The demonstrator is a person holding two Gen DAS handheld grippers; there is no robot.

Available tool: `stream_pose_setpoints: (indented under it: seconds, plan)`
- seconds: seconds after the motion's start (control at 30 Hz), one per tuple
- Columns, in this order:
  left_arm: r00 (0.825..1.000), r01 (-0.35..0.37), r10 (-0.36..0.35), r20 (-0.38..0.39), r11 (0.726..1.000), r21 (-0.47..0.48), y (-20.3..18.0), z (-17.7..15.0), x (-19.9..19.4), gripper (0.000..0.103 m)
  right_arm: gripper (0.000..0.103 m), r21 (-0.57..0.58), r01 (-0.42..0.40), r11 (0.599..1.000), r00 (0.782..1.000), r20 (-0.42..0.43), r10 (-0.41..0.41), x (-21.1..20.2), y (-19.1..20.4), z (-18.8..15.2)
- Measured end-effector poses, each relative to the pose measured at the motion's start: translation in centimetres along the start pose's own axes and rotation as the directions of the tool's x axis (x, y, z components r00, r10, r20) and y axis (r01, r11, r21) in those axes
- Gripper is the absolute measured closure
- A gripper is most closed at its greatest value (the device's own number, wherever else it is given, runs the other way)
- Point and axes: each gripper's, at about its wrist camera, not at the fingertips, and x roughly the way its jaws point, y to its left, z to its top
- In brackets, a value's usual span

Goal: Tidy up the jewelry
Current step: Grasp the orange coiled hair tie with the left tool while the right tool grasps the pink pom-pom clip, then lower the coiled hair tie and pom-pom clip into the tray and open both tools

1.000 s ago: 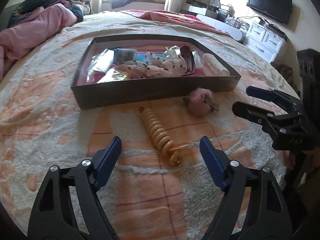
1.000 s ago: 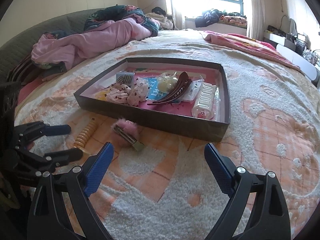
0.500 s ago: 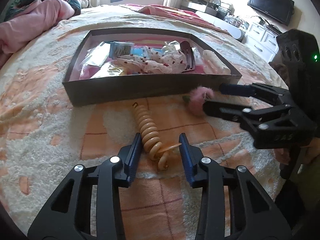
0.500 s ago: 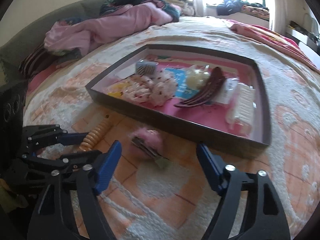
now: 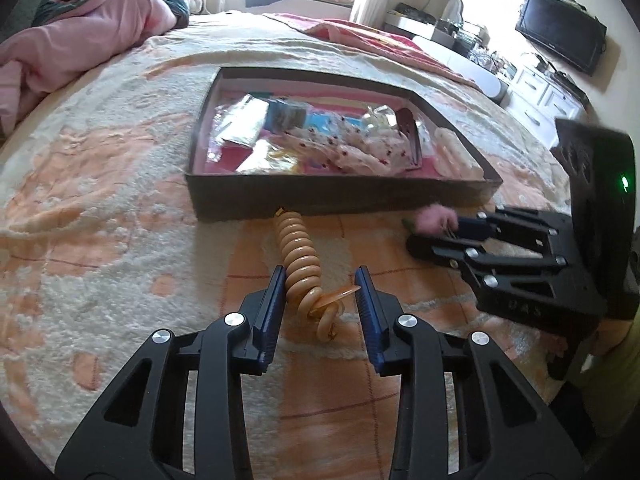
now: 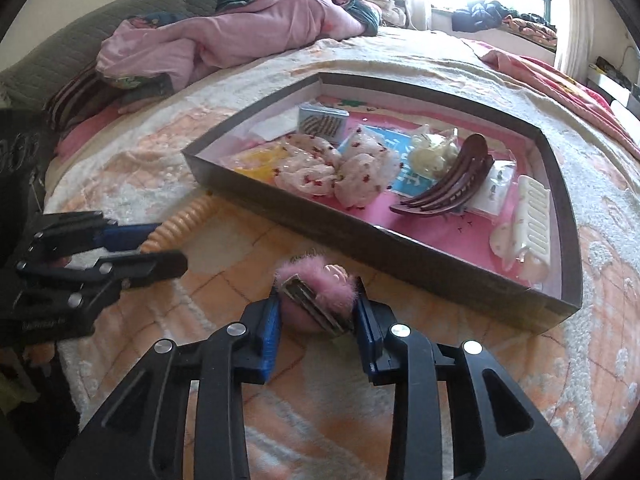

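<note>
Tongs [image 5: 319, 291] astride coil (seemingly touching) [image 5: 301, 258]

Coil [image 5: 300, 256] lies on bed [image 5: 100, 240] between left tongs [image 5: 319, 292], reaching ahead to tray [image 5: 340, 200]. Clip [image 6: 316, 292] sits between right tongs [image 6: 316, 312], tray just beyond. Comb [image 6: 448, 184] lies in tray.

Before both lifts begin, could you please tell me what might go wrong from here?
1. The left tongs bracket only the near, uncoiled tail of the spiral hair tie, so it may stretch or slip out on lifting.
2. The right tongs squeeze the pink fluffy clip partly by its fur; it could twist or drop.
3. Both items lie close to the tray wall, which a low carry could snag.
</note>
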Motion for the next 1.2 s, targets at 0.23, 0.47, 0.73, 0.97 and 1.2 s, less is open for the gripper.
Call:
stream_pose_setpoints:
  seconds: [0.23,0.47,0.73,0.97,1.2]
  plan:
    - [0.999,-0.026,0.026,0.047,1.0,-0.006,0.8,0.5,-1.5,0.076,0.072,-0.008,-0.033,0.999,0.999,0.025,0.033,-1.3,1.6,-0.7]
    - [0.993,-0.057,0.055,0.102,0.998,0.009,0.9,1.3,-3.1,0.076,0.072,0.021,-0.045,0.999,0.996,0.08,0.043,-3.4,2.1,-0.9]
    - [0.99,-0.053,0.049,0.135,0.998,0.031,0.0,2.5,-3.7,0.076,0.072,0.056,-0.018,0.998,0.99,0.142,0.01,-5.9,1.1,-0.4]
    - [0.99,-0.042,0.037,0.135,0.999,0.035,-0.5,4.0,-2.6,0.076,0.072,0.101,0.02,0.995,0.986,0.165,-0.037,-6.9,-0.6,0.4]
    - [0.992,-0.021,0.012,0.129,0.998,0.065,-1.5,5.7,-1.1,0.076,0.072,0.157,0.065,0.985,0.979,0.18,-0.093,-7.2,-2.5,0.8]
